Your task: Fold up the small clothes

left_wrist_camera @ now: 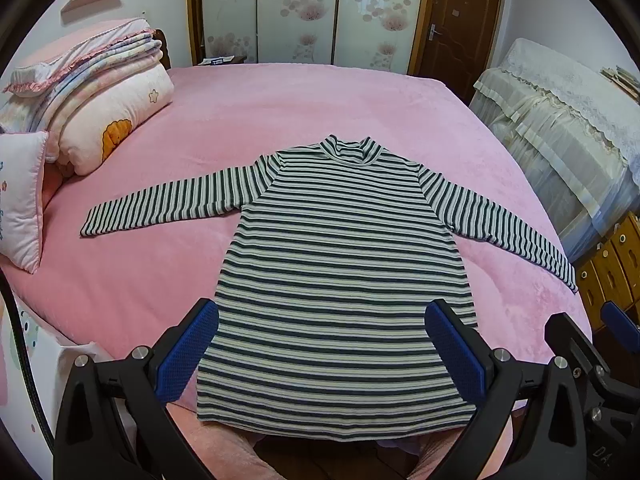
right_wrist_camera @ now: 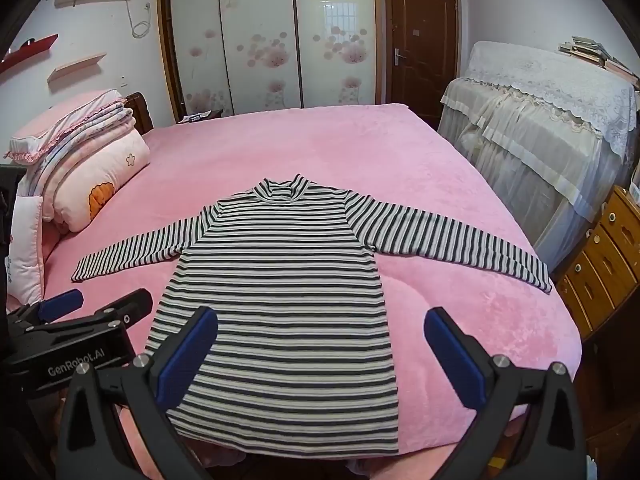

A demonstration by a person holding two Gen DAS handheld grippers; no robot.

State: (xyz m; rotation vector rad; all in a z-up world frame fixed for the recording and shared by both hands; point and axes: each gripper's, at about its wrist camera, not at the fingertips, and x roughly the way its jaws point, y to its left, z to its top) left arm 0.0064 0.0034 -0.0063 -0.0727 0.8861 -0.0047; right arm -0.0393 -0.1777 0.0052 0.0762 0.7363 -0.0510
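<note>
Above the striped shirt's (left_wrist_camera: 340, 280) hem, both tongs (left_wrist_camera: 320, 344) (right_wrist_camera: 320, 344) gape empty; pink bed (right_wrist_camera: 460, 312) lies bare around.

Bare pink bed (right_wrist_camera: 320, 140) surface lay open beyond the collar of the striped top (right_wrist_camera: 280, 300) and on both sides below its spread sleeves. Stacked quilts (right_wrist_camera: 92, 176) and a pillow (left_wrist_camera: 20, 200) blocked the left edge. A lace-covered cabinet (right_wrist_camera: 540, 120) and wooden drawers (right_wrist_camera: 600, 256) bounded the right
</note>
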